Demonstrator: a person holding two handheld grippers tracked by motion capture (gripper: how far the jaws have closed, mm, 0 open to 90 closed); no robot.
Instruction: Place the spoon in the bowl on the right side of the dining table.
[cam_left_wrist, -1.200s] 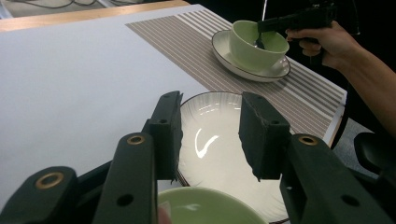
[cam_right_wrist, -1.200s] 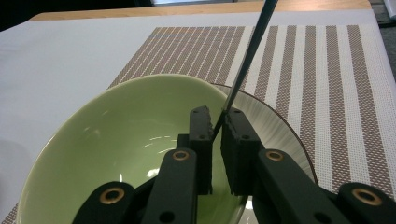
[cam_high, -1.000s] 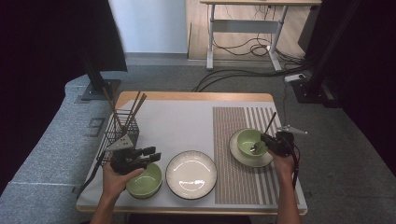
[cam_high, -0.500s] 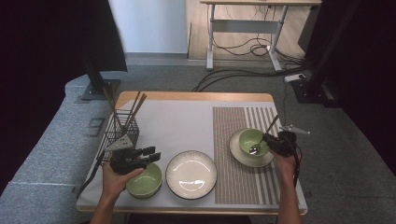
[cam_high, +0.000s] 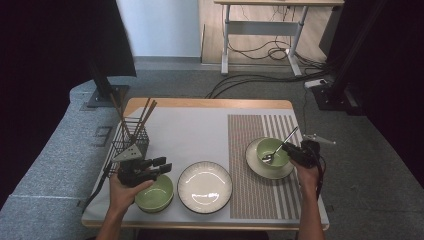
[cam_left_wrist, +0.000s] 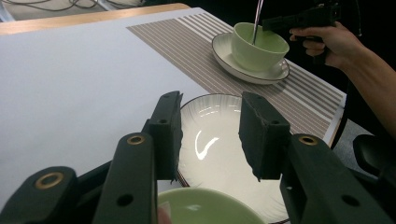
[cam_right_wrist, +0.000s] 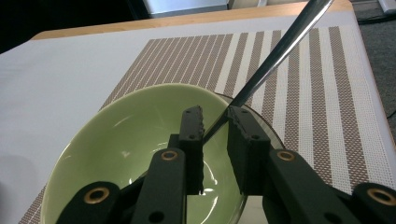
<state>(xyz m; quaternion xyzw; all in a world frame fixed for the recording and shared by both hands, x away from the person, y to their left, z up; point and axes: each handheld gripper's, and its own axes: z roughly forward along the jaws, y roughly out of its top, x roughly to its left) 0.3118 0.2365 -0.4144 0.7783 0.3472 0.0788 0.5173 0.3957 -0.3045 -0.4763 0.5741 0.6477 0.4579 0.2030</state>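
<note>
The counter (cam_high: 210, 103) is a rectangular wooden top, mostly covered by a smooth pale sheet (cam_high: 190, 135), with a woven placemat (cam_high: 260, 190) of brown and white stripes over its right part. Near the left edge stands a black wire basket (cam_high: 131, 141) holding thin wooden chopsticks (cam_high: 145, 114).

At the middle of the near edge lies a round, glossy white plate (cam_high: 205, 186) with fine ribbing and a dark rim. Left of it, near the near-left corner, sits a smooth green bowl (cam_high: 156, 194). The left hand-held gripper (cam_high: 162, 167) hovers over that bowl's far rim; its black jaws stand roughly halfway apart with nothing between them.

On the placemat near the right edge, a white saucer (cam_high: 270, 169) carries a second green bowl (cam_high: 272, 151), glazed and rounded. A slim, shiny metal spoon (cam_high: 280, 146) leans in it, handle slanting up toward the far right. The right hand-held gripper (cam_right_wrist: 215, 122) sits at that bowl's right rim. Its jaws have just been opening, and the spoon's handle passes between them; whether the pads press on it is unclear.
</note>
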